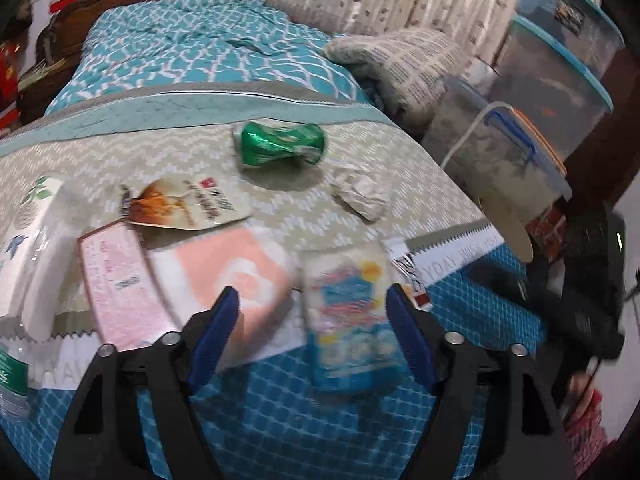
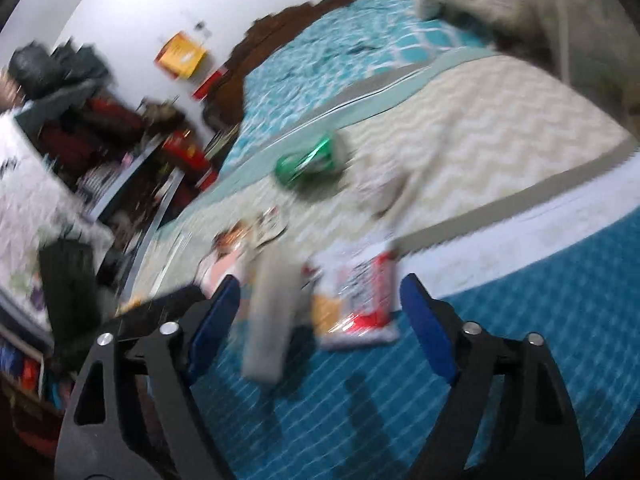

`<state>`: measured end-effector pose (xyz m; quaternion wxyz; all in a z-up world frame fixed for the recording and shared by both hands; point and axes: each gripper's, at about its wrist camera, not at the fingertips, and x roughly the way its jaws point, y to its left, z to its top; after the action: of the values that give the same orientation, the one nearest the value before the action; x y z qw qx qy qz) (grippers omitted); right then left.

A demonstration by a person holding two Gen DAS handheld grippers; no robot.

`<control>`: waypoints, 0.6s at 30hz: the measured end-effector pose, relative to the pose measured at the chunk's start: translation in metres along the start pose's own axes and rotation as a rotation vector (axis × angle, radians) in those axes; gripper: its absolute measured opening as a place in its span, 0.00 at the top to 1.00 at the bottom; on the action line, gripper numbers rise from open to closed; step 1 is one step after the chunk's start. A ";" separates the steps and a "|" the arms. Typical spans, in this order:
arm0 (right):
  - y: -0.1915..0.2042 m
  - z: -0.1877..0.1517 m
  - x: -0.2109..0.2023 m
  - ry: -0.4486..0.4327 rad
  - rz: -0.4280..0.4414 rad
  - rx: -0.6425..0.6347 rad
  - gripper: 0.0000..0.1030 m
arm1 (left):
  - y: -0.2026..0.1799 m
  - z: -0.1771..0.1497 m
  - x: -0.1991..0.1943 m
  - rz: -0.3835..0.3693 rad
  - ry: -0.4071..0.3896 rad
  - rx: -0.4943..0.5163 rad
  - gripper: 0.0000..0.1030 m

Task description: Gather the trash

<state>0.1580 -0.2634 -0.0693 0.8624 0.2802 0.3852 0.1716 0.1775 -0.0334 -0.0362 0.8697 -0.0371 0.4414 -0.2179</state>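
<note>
My left tool (image 1: 310, 300) is wide open and holds nothing. A blue and white packet (image 1: 352, 320) sits between its fingers on the bed (image 1: 440, 184). My right tool (image 2: 320, 300) is wide open too, over a blurry red and white wrapper (image 2: 360, 300). The squashed green can (image 1: 280, 146) lies farther back.

On the bed (image 1: 120, 152), the crushed can (image 1: 280, 148) lies at twelve o'clock, the crumpled paper (image 1: 362, 196) at two beside it, the packets (image 1: 188, 204) at ten, and a wrapper (image 1: 352, 312) nearest, at the edge.
</note>
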 end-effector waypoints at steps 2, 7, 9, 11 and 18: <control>-0.012 0.007 0.003 0.000 -0.019 0.032 0.28 | -0.018 -0.006 0.010 0.020 0.022 0.053 0.26; -0.017 -0.001 0.024 0.061 -0.060 0.025 0.29 | -0.034 -0.014 0.034 0.071 0.077 0.099 0.18; -0.015 -0.004 0.033 0.091 -0.069 0.005 0.30 | -0.034 -0.018 0.042 0.081 0.094 0.093 0.18; -0.009 -0.008 0.042 0.109 -0.076 -0.012 0.30 | -0.031 -0.020 0.045 0.101 0.098 0.088 0.21; 0.015 -0.017 0.059 0.150 -0.127 -0.164 0.57 | -0.014 -0.024 0.041 0.074 0.117 0.049 0.44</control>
<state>0.1814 -0.2154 -0.1030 0.8603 0.1700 0.4503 0.1680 0.1749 -0.0595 -0.0783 0.8504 0.0132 0.4872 -0.1982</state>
